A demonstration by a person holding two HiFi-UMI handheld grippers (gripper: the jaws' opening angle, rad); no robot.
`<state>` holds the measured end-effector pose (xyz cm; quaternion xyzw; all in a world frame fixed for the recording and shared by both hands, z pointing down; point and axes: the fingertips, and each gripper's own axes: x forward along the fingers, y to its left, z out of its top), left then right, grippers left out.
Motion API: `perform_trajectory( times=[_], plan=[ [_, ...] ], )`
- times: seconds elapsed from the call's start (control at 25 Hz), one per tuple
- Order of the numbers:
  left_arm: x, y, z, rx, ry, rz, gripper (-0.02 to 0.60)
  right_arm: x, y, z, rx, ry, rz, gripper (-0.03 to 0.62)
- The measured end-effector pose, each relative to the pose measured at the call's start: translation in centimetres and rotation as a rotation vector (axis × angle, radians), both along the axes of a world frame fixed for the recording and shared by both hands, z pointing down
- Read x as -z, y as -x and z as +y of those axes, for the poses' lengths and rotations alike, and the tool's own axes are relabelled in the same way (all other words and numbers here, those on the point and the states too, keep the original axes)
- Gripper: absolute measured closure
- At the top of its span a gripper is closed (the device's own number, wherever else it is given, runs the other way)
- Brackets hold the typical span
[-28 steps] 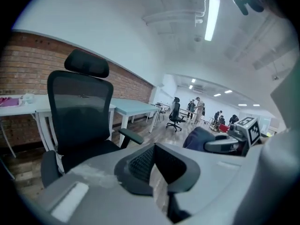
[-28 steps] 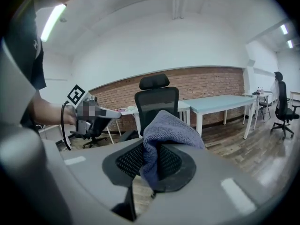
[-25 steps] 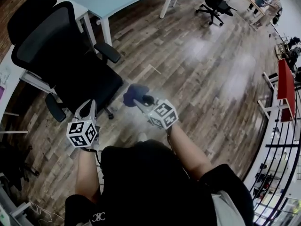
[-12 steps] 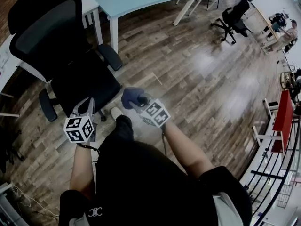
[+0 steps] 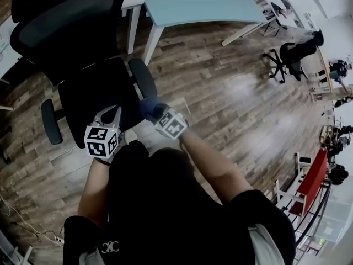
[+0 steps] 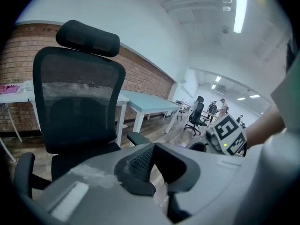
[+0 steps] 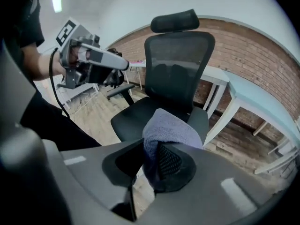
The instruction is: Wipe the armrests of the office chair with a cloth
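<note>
- Left-hand armrest: no tool is on or beside it. Judged not yet wiped.
- Left tool: a second ago it hung over the floor short of the seat; it now sits over the seat's front edge. Its own view shows the left tool with jaws apart and nothing between them. It is playing no part in the wiping.
- Chair: it has drawn closer and now stands squarely ahead of both tools, because the person has stepped up to it. It appears ready for work.
- Right tool: its jaws are closed on the cloth, a blue-grey bundle bulging out past the tips. Its own view confirms the cloth is pinched in the right tool.
- Right-hand armrest: a second ago the cloth was over bare floor, well apart from this armrest. It is now just beside the armrest's near end. Contact cannot be confirmed from any view. In my judgement the approach is nearly done and the first wipe is about to start here.
- Surface: pale blue top behind the chair, not involved.
- Writing: none is readable. The marker cube carries only black-and-white squares. A small white emblem on the person's dark top is too small to read. No brand shows on the chair.
</note>
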<state>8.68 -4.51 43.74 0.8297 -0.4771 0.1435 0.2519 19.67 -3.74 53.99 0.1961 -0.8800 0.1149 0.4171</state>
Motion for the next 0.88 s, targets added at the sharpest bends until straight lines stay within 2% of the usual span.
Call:
perform_trajectory(
  times=[0.16,0.28,0.36,0.52,0.88],
  plan=[
    [-1.1,1.5,0.7,0.060,0.042,0.013,0.575,-3.0,1.4,-1.8,0.088,0.038,0.084,0.531],
    [-2.4,2.4,1.2,0.123,0.090,0.021,0.575,-6.2,1.6,-2.4,0.168,0.104,0.152,0.531],
    [-2.3,2.8,0.4,0.166,0.110,0.025,0.575,-7.5,1.4,-3.9,0.217,0.134,0.201,0.531],
    [-1.8,3.3,-1.9,0.245,0.132,0.035,0.575,-8.6,0.8,-7.8,0.304,0.135,0.284,0.531],
    [-1.0,3.8,-4.2,0.416,0.166,0.018,0.575,-9.5,4.3,-13.4,0.491,0.152,0.264,0.530]
  ],
)
